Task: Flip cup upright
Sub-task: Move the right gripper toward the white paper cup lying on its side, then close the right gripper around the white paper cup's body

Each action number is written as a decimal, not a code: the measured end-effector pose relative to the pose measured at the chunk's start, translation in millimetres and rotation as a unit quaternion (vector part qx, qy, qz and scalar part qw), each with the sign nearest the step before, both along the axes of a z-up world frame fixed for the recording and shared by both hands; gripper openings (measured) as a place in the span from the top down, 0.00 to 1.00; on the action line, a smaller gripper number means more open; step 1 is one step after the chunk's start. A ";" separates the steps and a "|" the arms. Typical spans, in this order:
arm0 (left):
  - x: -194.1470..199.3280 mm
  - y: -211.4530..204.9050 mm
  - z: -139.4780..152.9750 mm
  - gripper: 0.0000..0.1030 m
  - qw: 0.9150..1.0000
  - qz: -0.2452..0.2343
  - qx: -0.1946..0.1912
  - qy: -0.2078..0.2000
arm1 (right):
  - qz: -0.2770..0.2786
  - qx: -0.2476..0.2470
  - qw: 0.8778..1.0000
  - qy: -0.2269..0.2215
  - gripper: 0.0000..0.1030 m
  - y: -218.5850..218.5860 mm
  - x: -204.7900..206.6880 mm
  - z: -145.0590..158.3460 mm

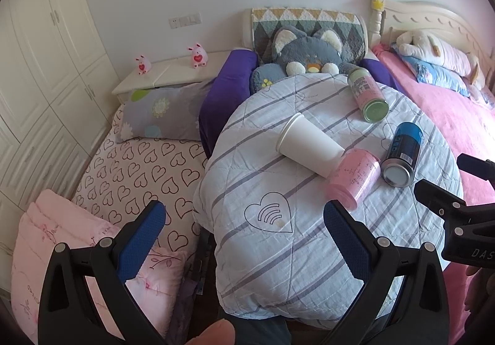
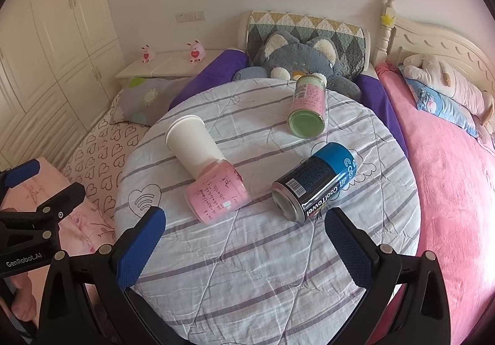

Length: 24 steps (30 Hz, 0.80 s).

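Note:
A white paper cup (image 1: 307, 142) lies on its side on the striped quilted round surface (image 1: 278, 252), its narrow end touching a pink can (image 1: 355, 179) that also lies on its side. The cup (image 2: 195, 145) and the pink can (image 2: 218, 195) also show in the right wrist view. My left gripper (image 1: 244, 236) is open and empty, short of the cup, near the front left of the surface. My right gripper (image 2: 246, 243) is open and empty, just in front of the pink can and a blue can (image 2: 315, 182).
A blue can (image 1: 403, 155) and a green-and-pink can (image 1: 368, 96) lie on their sides to the right and behind. A grey plush cat (image 1: 309, 56) sits at the back. A heart-print bed (image 1: 139, 168) lies left, a pink bed (image 1: 448, 116) right.

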<state>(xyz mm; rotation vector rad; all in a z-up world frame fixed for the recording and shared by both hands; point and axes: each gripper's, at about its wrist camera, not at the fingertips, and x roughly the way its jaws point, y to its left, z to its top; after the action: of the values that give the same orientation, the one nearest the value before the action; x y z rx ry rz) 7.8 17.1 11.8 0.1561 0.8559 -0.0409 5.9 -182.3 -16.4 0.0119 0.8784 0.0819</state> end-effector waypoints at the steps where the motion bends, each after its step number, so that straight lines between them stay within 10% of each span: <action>1: 1.3 0.4 -0.1 0.00 1.000 0.000 0.000 0.000 | 0.000 0.000 1.000 0.001 0.00 0.1 1.0 -0.3; 24: 24.8 4.5 -4.6 0.00 1.000 0.007 -0.009 0.002 | 0.007 -0.008 1.000 0.011 0.00 10.3 33.2 -3.9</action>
<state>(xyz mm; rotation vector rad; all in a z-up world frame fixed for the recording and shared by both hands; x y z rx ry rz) 32.7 21.6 7.1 0.1330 0.8596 -0.0348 39.1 -172.0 -20.3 -0.0092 0.9019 0.0884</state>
